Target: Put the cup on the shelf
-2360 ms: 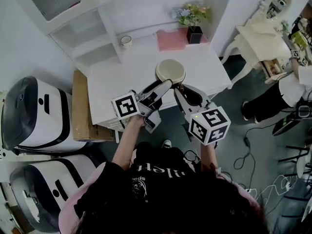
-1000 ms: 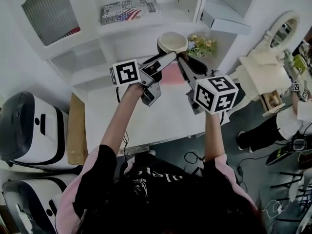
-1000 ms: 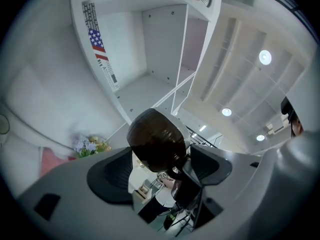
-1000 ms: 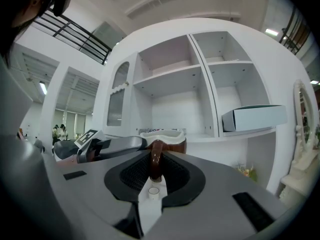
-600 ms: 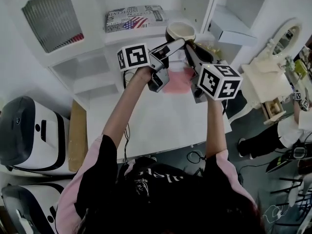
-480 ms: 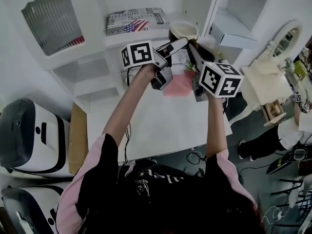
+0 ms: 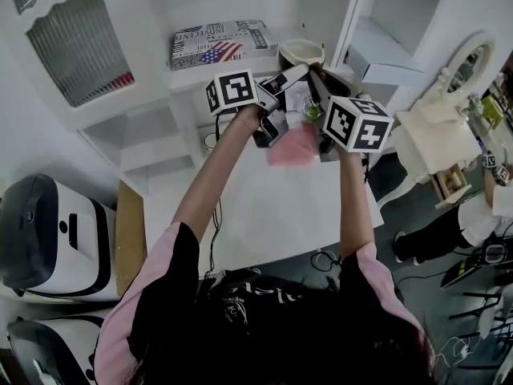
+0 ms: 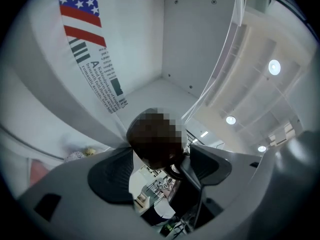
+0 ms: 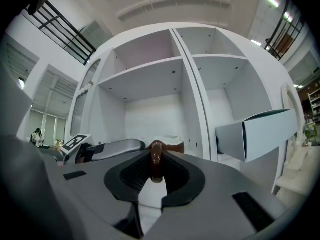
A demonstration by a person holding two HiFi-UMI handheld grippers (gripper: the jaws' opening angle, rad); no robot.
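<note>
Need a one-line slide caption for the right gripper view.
Jaws of the right gripper clamp the cup by its brown handle, held before the open white shelf, pale box in the next bay.

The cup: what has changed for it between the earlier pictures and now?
The left gripper and the right gripper carried the cup up from the white table to the shelf, beside the flag-printed box. Unchanged: both stay shut on it, the right one on its handle; the pink cloth lies on the table.
</note>
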